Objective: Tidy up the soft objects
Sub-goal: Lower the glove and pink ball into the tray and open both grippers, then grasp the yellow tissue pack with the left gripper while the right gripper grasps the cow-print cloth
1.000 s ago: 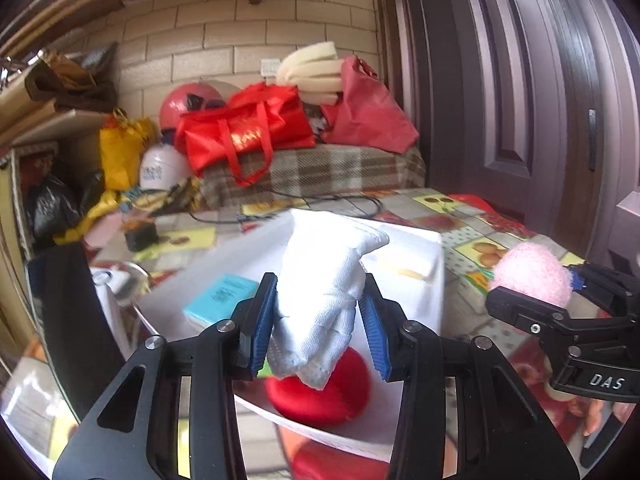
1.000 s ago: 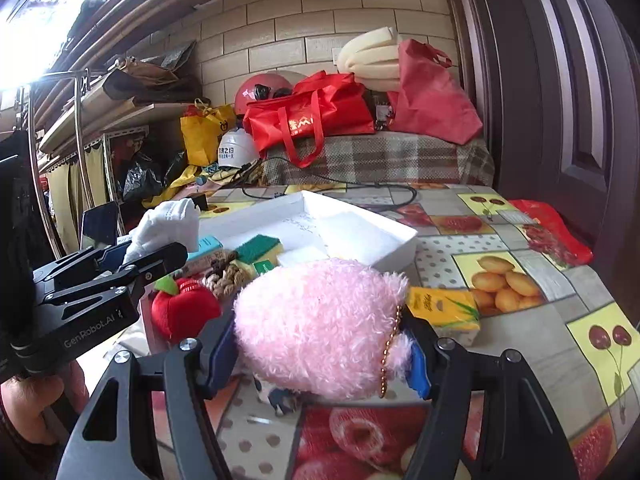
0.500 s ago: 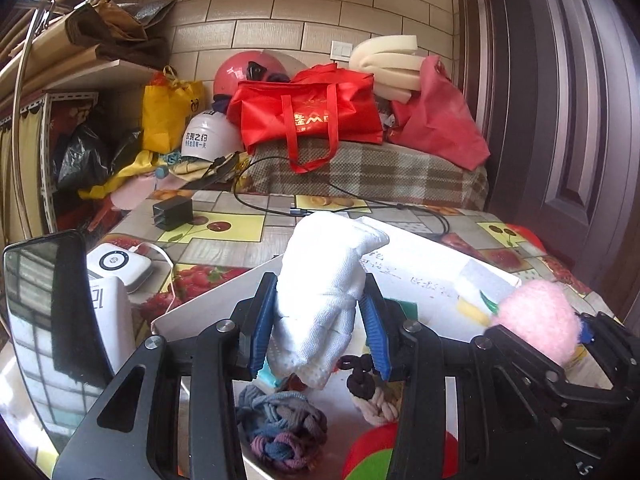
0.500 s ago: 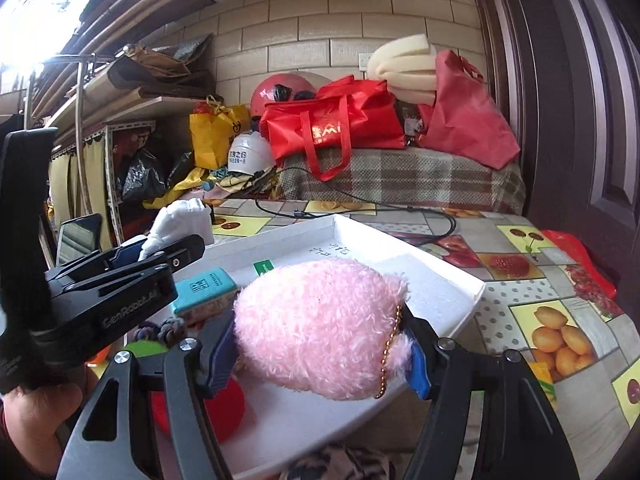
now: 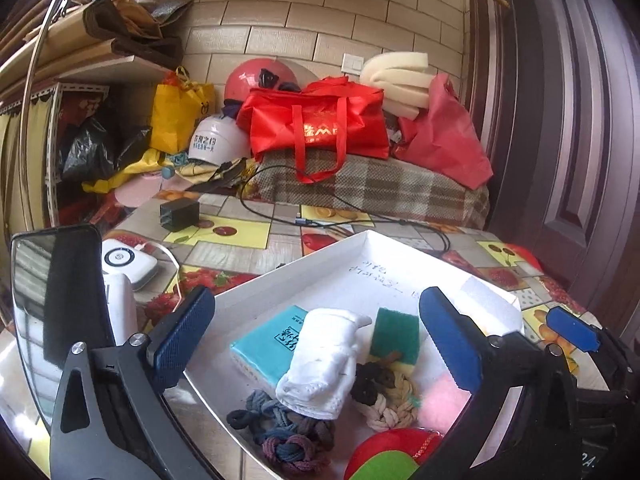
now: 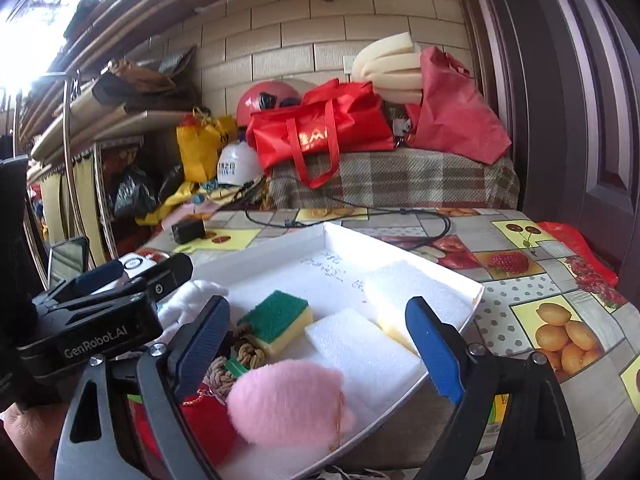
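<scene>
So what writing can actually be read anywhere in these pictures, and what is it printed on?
"GenRobot.AI": on the side of the left gripper, seen from the right wrist.
Gold characters on the red bag: too blurred to read.
Dark characters on the white helmet: too small to read.
Black characters on the teal pack: unreadable.
Handwriting on the white tray floor: illegible.
Partial letters on the right gripper body, bottom corner of the left view: cut off.

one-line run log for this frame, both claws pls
left claw: open | right claw: open | white knitted glove: in white tray | fluffy pink pom-pom: in tray
</scene>
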`<control>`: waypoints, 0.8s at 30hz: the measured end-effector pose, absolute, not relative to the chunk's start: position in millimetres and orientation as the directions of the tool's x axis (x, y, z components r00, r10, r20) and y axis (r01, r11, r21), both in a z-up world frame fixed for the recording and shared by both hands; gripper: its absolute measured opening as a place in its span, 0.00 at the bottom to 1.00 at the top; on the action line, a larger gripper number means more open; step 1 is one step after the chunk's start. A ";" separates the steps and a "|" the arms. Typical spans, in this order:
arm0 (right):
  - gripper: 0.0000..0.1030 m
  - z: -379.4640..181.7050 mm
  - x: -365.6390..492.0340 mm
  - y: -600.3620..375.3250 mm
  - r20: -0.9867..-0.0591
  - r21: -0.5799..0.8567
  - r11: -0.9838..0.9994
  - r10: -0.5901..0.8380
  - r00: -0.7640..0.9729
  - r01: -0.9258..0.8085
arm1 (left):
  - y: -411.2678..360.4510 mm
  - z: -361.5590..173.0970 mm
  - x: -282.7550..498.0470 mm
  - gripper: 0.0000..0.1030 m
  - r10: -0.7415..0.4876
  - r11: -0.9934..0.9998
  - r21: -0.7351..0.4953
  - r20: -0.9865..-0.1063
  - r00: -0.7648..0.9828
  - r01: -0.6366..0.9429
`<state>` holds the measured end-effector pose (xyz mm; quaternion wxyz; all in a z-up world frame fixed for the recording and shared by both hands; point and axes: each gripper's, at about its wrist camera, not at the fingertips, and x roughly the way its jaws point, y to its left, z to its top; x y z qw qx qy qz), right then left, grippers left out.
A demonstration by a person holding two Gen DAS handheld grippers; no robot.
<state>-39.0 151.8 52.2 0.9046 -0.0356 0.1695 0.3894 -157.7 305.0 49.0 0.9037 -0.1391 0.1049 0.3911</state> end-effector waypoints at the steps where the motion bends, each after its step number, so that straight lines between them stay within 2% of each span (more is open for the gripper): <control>1: 0.87 52.7 -39.2 150.9 -0.340 0.059 0.691 0.693 0.636 -0.720 | 301.9 50.1 -157.6 1.00 0.679 0.662 -0.160 -0.286 0.676 -0.733; 8: 0.87 51.6 -44.2 106.3 -0.395 0.064 0.681 0.689 0.608 -0.730 | 291.6 53.0 -152.7 1.00 0.673 0.687 -0.114 -0.271 0.688 -0.717; 14: 0.87 32.4 -32.6 97.9 -0.600 0.074 0.588 0.672 0.435 -0.805 | 296.3 51.9 -155.1 1.00 0.666 0.685 -0.140 -0.280 0.692 -0.715; 21: 0.86 2.5 -47.5 148.2 -0.760 -0.081 0.477 0.539 0.364 -0.875 | 290.1 52.7 -153.8 1.00 0.656 0.704 -0.120 -0.268 0.706 -0.700; 22: 0.84 2.8 -48.9 149.1 -0.750 -0.082 0.470 0.552 0.365 -0.879 | 287.6 52.6 -153.1 1.00 0.646 0.714 -0.118 -0.268 0.714 -0.690; 23: 0.67 3.0 -50.7 150.9 -0.746 -0.084 0.458 0.560 0.361 -0.885 | 285.3 52.3 -152.4 1.00 0.636 0.724 -0.117 -0.269 0.723 -0.680; 24: 0.55 2.3 -52.3 150.5 -0.744 -0.075 0.441 0.573 0.345 -0.894 | 281.4 52.3 -151.4 1.00 0.621 0.737 -0.117 -0.270 0.736 -0.665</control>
